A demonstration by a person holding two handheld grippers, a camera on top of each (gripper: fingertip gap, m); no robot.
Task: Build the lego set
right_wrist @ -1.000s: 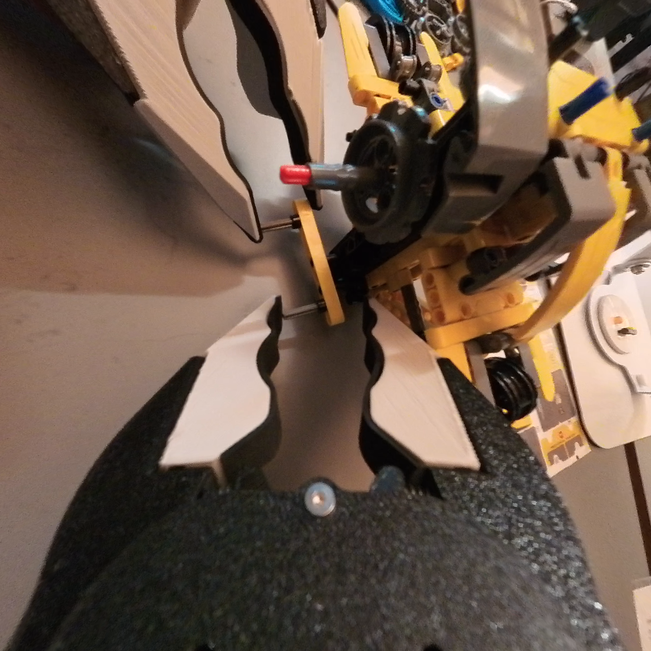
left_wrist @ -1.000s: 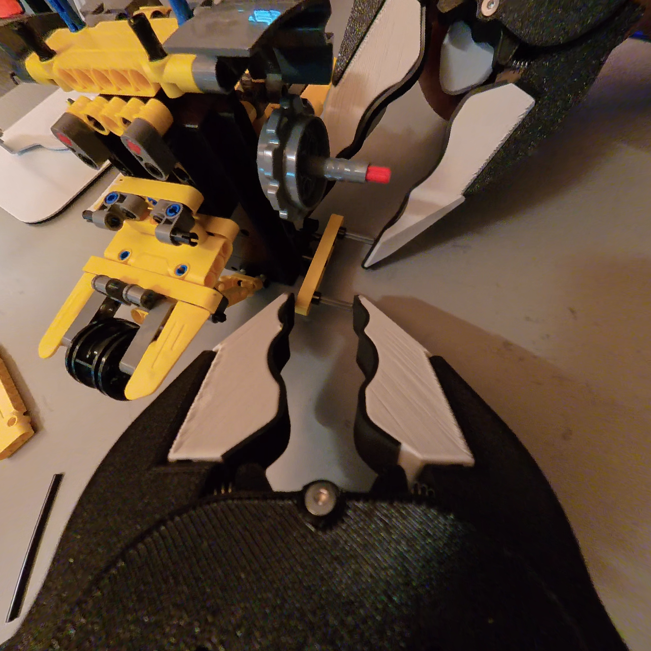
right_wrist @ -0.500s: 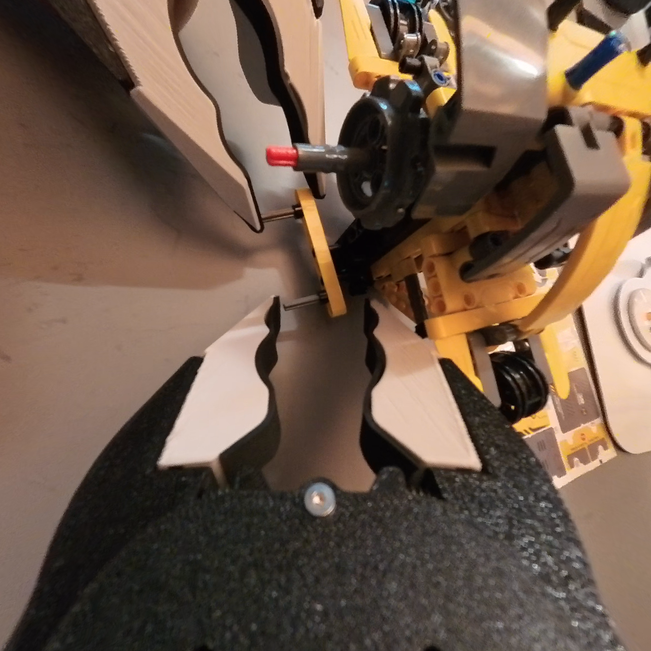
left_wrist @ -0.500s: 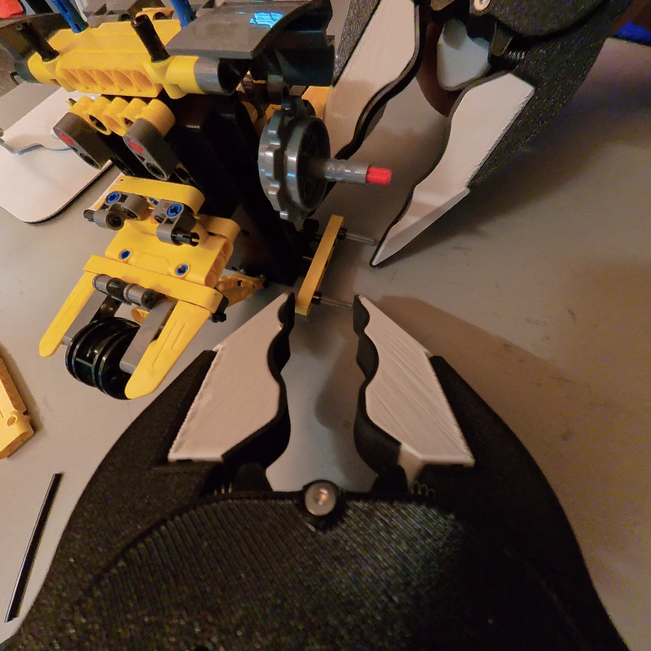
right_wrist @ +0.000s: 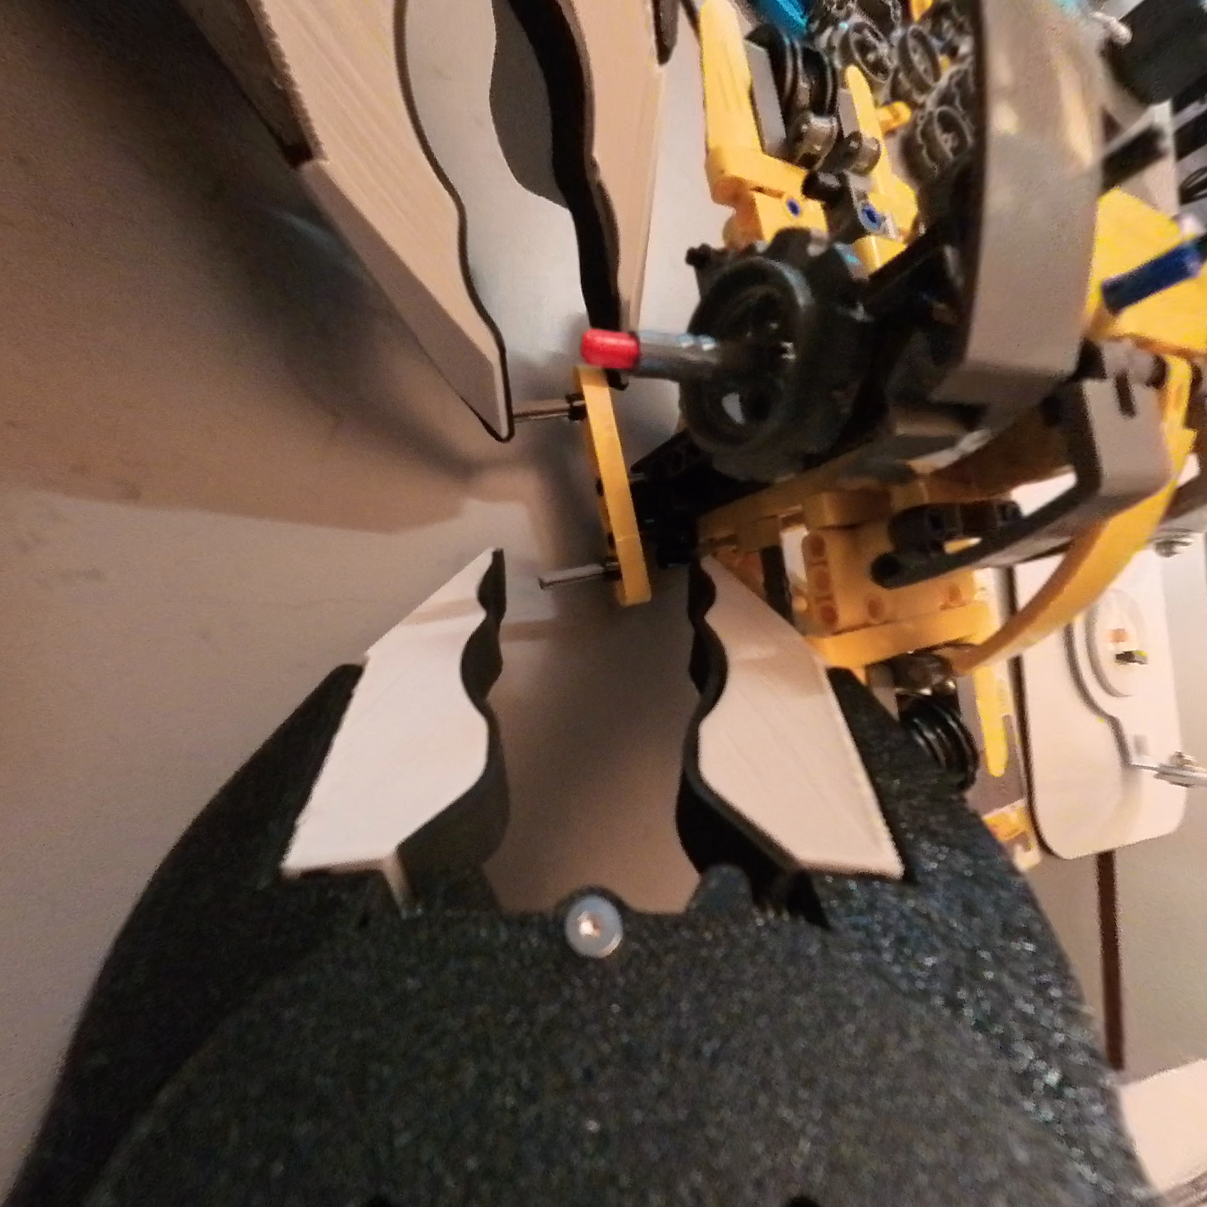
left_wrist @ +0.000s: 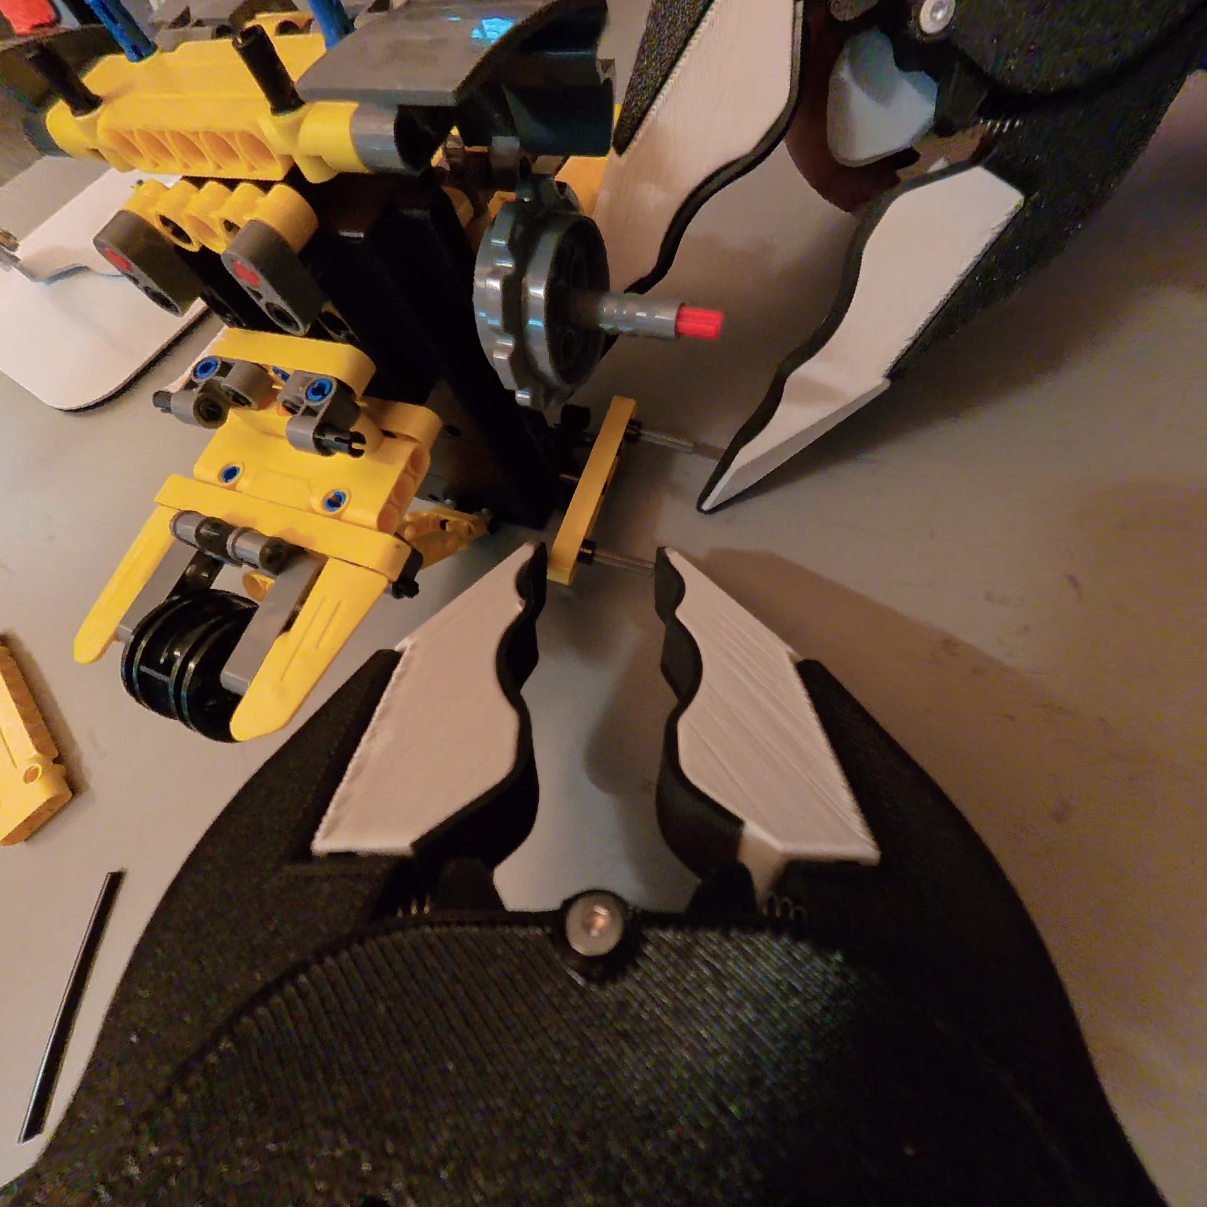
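A yellow and black brick-built vehicle model (left_wrist: 294, 457) stands on the grey table (left_wrist: 980, 653). A short yellow beam (left_wrist: 594, 483) sticks out of its side with a thin axle through each end. My left gripper (left_wrist: 597, 558) is closed around the beam's near end, one fingertip against the beam and the other at the axle tip. My right gripper (right_wrist: 597, 568) is open around the beam's (right_wrist: 611, 496) other end without touching it. It also shows in the left wrist view (left_wrist: 673, 392). A grey wheel hub (left_wrist: 535, 313) with a red-tipped axle (left_wrist: 699, 323) sits above the beam.
A white plate (left_wrist: 78, 339) lies behind the model at the left. A loose yellow piece (left_wrist: 26, 751) and a thin black rod (left_wrist: 72, 999) lie at the left edge. A white device (right_wrist: 1110, 751) stands beyond the model in the right wrist view. Some 5 cm of space lies between my two pairs of fingers.
My right gripper's jaws have spread a little and it has shifted slightly along the model. My left gripper and the model have not moved.
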